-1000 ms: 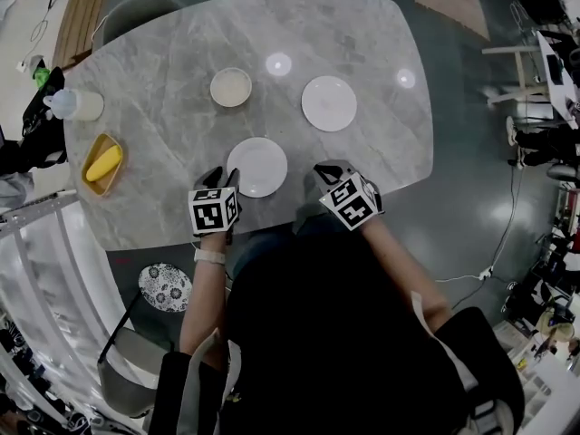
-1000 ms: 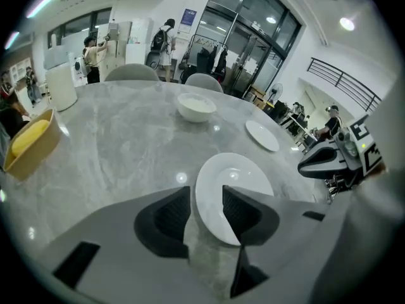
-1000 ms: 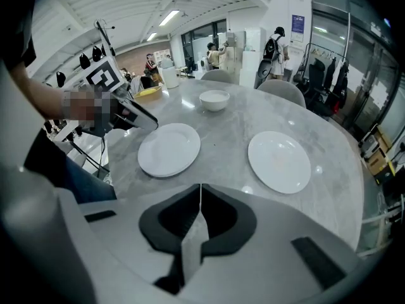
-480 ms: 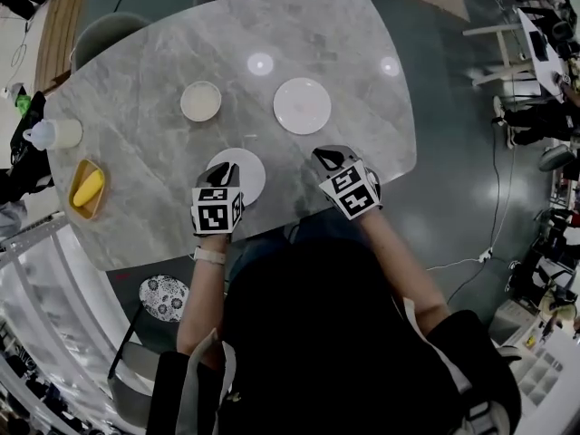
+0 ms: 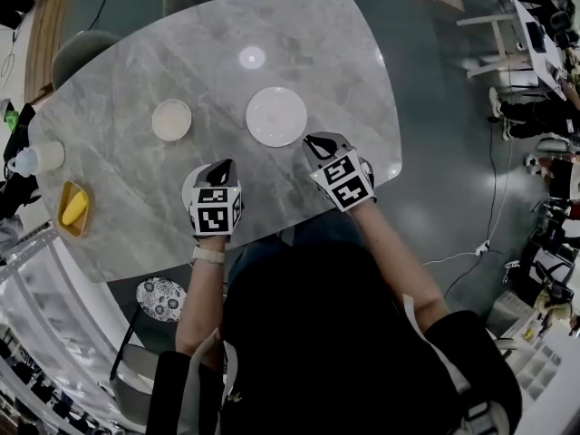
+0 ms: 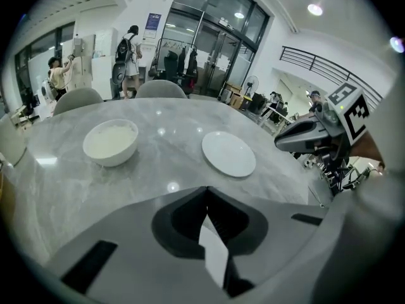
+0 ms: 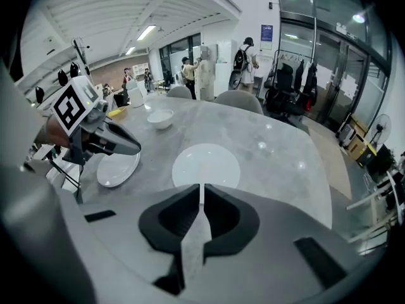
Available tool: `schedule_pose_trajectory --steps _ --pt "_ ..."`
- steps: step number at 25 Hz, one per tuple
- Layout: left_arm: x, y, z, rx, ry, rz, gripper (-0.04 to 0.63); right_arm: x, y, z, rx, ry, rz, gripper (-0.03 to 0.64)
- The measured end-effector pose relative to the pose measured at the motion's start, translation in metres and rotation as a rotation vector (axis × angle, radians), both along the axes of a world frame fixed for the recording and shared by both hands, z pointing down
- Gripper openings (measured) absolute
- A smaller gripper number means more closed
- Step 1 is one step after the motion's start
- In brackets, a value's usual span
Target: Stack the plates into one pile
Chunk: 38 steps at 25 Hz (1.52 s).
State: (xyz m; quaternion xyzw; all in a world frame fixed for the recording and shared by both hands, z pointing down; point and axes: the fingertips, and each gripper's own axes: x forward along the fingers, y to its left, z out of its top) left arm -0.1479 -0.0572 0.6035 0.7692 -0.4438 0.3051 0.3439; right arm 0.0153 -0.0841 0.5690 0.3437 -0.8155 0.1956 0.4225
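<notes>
**Counter** (image 5: 118, 179): grey marble top with rounded corners; the person stands at its near edge.

**Plate, first** (image 5: 276, 116): white, round, flat on the counter. It lies about midway between the near and far edges, right of centre, with nothing on it.

**Plate, second** (image 7: 119, 173): white, round, flat on the counter close to the near edge, left of centre. It lies apart from the first plate, so the two are not stacked. In the head view the left gripper covers much of it.

**Left gripper** (image 5: 224, 167): held above the second plate, pointing steeply down and toward the far edge. Its jaws have just been closing and now meet tip to tip with nothing between them. The plate below is not gripped.

**Right gripper** (image 5: 314, 141): held just on the near side of the first plate, aimed at it. Its jaws are pressed together and empty, and whether the tips touch the rim cannot be told.

**Bowl** (image 5: 171, 120): pale and round, upright, left of the first plate and apart from it.

**Tray** (image 5: 82, 226): shallow and orange-yellow, at the counter's left edge, holding one yellow item (image 5: 74, 208).
</notes>
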Motion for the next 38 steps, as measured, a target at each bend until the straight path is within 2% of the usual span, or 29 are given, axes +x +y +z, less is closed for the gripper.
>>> schedule_pose_trajectory --steps 14,19,22,30,38 --pt "0.065 -0.046 0.020 -0.033 0.006 0.024 0.010 0.031 -0.060 0.015 -0.020 -0.018 -0.018 0.020" --pt "0.070 -0.056 0.032 -0.058 -0.014 0.025 0.009 0.029 -0.075 0.026 -0.043 -0.034 -0.022 0.027" --pt "0.070 -0.059 0.038 -0.073 -0.026 0.026 0.009 0.027 -0.081 0.033 -0.066 -0.047 -0.021 0.060" --pt "0.068 -0.072 0.043 -0.075 -0.014 -0.001 0.009 0.018 -0.095 0.047 -0.105 -0.070 -0.013 0.121" --pt "0.068 -0.077 0.050 -0.086 -0.001 -0.004 0.009 0.007 -0.095 0.053 -0.157 -0.101 -0.029 0.141"
